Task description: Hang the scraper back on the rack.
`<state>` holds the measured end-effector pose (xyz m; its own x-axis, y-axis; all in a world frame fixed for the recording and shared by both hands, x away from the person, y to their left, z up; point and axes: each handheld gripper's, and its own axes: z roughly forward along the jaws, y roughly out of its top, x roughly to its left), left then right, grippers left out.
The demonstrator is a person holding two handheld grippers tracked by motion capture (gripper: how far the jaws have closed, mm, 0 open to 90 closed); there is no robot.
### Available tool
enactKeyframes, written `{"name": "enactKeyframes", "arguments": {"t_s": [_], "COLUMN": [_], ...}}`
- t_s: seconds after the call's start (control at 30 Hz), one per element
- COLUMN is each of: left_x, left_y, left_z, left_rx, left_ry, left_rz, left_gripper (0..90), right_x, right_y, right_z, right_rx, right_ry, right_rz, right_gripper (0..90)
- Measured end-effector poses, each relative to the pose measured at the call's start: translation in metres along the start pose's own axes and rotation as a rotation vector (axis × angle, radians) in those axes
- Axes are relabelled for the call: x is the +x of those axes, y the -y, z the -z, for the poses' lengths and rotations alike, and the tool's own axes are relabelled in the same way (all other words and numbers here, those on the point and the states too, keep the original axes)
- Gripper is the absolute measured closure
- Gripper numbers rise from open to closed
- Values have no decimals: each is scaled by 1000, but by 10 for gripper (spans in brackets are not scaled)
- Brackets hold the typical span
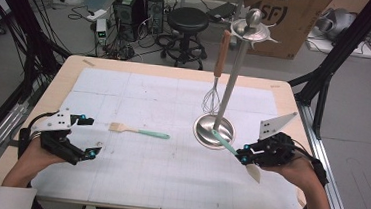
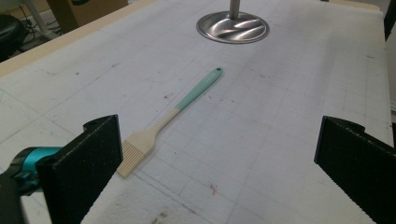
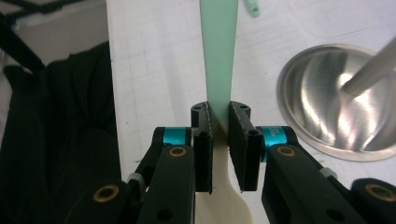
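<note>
My right gripper is shut on a spatula and holds it just above the table beside the steel stand's round base. The teal handle points up and left toward the base, and the cream blade sticks out behind the jaws. In the right gripper view the pads pinch the spatula where teal meets cream. A pastry brush with cream bristles and a teal handle lies flat left of centre. My left gripper rests open at the left, the brush ahead of its wide jaws.
The stand's pole rises to a hooked top dish, from which a wooden-handled whisk hangs. A white gridded mat covers the table. The stand base lies right of the held spatula. Boxes, a stool and computers stand beyond the far edge.
</note>
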<state>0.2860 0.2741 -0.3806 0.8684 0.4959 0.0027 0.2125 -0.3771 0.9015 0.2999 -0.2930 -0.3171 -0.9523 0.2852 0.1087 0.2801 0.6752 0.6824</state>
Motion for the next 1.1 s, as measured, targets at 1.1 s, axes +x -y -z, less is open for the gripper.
{"name": "enactKeyframes", "arguments": {"t_s": [1.1], "left_x": [4], "left_y": [7], "left_z": [7], "left_rx": [-24], "left_ry": [10], "left_rz": [38], "left_gripper": [17], "right_x": [-13], "right_y": [-10], "right_z": [113], "right_rx": [-185], "right_ry": [123], "right_rz": [-63], "right_gripper": [809]}}
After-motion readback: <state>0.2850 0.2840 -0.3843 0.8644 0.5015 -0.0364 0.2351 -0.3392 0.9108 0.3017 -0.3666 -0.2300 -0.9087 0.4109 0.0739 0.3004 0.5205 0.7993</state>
